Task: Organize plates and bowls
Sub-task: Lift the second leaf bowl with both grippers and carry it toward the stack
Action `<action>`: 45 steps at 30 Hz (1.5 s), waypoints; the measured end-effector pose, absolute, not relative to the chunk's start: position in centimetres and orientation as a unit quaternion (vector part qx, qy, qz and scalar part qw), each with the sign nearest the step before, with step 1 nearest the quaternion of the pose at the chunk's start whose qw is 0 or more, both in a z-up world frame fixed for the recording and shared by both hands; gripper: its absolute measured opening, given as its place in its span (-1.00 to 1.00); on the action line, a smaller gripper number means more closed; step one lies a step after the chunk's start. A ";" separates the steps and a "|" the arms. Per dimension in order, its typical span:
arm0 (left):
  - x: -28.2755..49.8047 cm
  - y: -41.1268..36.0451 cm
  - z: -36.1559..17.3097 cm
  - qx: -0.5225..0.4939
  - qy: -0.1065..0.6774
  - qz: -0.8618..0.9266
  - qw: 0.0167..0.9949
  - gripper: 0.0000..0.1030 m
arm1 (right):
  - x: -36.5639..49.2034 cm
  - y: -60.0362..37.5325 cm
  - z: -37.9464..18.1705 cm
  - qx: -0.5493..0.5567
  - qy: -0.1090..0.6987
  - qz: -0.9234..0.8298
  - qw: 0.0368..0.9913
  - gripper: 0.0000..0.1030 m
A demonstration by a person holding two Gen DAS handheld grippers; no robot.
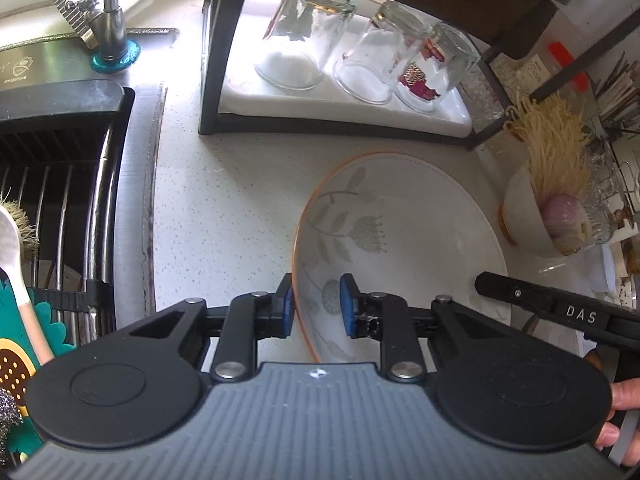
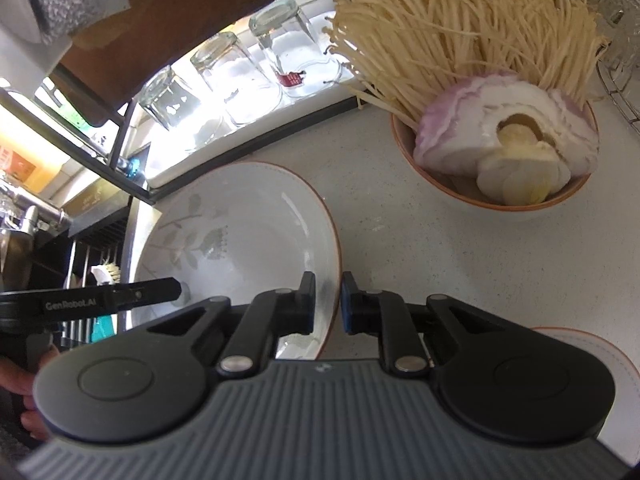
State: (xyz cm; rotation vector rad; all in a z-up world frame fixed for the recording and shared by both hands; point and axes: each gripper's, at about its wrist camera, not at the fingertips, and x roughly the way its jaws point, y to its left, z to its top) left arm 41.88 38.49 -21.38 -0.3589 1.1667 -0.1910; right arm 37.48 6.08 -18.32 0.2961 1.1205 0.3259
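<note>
A white plate (image 1: 400,220) with an orange rim and a grey leaf pattern lies flat on the speckled counter. My left gripper (image 1: 316,308) straddles its left rim. The outer blue pad is against the edge, while the inner pad stands off it with bare plate showing between, so the gripper is open. My right gripper (image 2: 326,300) is shut on the opposite rim of the same plate (image 2: 248,208), one finger inside and one outside. The right gripper's finger (image 1: 520,294) shows at the plate's right edge. In the right wrist view, the left gripper's finger (image 2: 160,290) shows at the plate's left edge.
A bowl (image 2: 520,210) of enoki mushrooms and a cut onion stands right of the plate. Another orange-rimmed dish (image 2: 616,352) peeks out at the lower right. Upturned glasses (image 1: 316,32) sit on a shelf tray behind the plate. A sink dish rack (image 1: 60,200) and a faucet (image 1: 112,12) lie to the left.
</note>
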 end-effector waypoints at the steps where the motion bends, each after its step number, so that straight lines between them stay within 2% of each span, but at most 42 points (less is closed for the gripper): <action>1: 41.7 38.4 -21.3 -0.168 0.547 -0.090 0.815 -0.49 | 37.4 6.0 -18.1 0.139 0.524 0.155 0.826 -0.69; 16: 39.4 36.4 -18.0 -0.196 0.530 -0.089 0.820 -0.49 | 34.0 2.9 -14.5 0.156 0.493 0.154 0.842 -0.69; 31: 35.7 31.0 -13.6 -0.166 0.513 -0.116 0.834 -0.49 | 28.6 -1.6 -11.4 0.183 0.447 0.142 0.864 -0.69; 45: 33.6 25.0 -13.6 -0.147 0.527 -0.144 0.825 -0.48 | 25.2 -6.9 -11.7 0.188 0.455 0.113 0.863 -0.69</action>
